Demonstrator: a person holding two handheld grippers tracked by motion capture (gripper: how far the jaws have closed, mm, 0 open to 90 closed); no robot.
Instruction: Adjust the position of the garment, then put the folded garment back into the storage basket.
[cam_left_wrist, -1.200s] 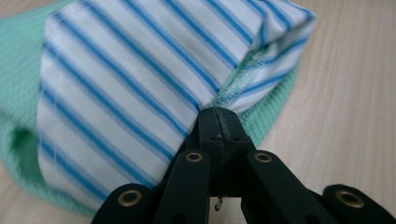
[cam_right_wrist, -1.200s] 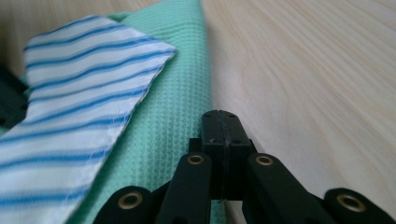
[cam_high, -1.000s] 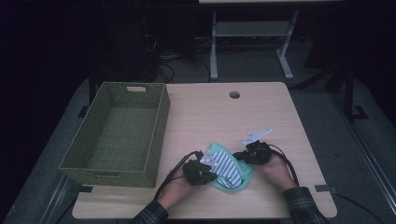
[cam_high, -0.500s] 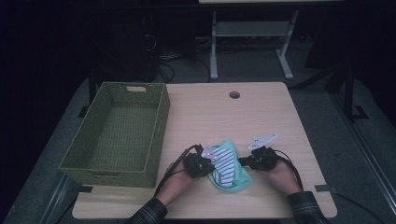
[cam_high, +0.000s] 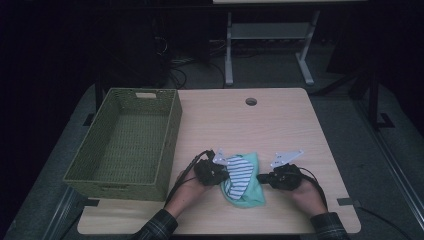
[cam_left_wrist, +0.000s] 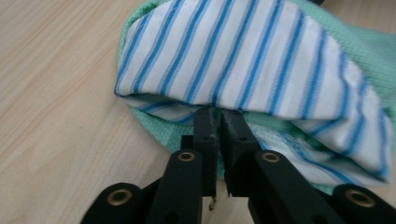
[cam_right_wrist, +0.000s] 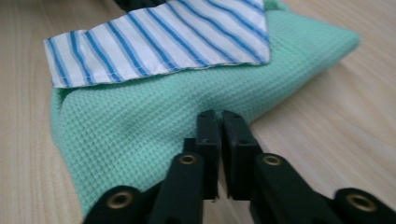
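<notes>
A mint-green waffle cloth (cam_high: 248, 192) with a white, blue-striped side (cam_high: 239, 172) lies folded near the table's front edge. My left gripper (cam_high: 226, 176) is at its left edge. In the left gripper view the left gripper (cam_left_wrist: 217, 114) has its tips tucked under the striped fold (cam_left_wrist: 243, 56). Its jaws have just been opening and stand a thin slit apart. My right gripper (cam_high: 260, 178) is at the cloth's right edge. In the right gripper view the right gripper (cam_right_wrist: 218, 116) has also just been opening, with its tips against the green cloth (cam_right_wrist: 154, 116) and nothing between them.
A green woven basket (cam_high: 172, 130) with nothing in it stands at the table's left, close to my left hand. The wooden table (cam_high: 280, 130) has a cable hole (cam_high: 251, 101) at the back. A metal stand's legs (cam_high: 229, 55) rise behind the table.
My right gripper has drawn a little to the right and nearer the front edge. The cloth has settled into a tighter fold with the striped side on top. The left hand has stayed put.
</notes>
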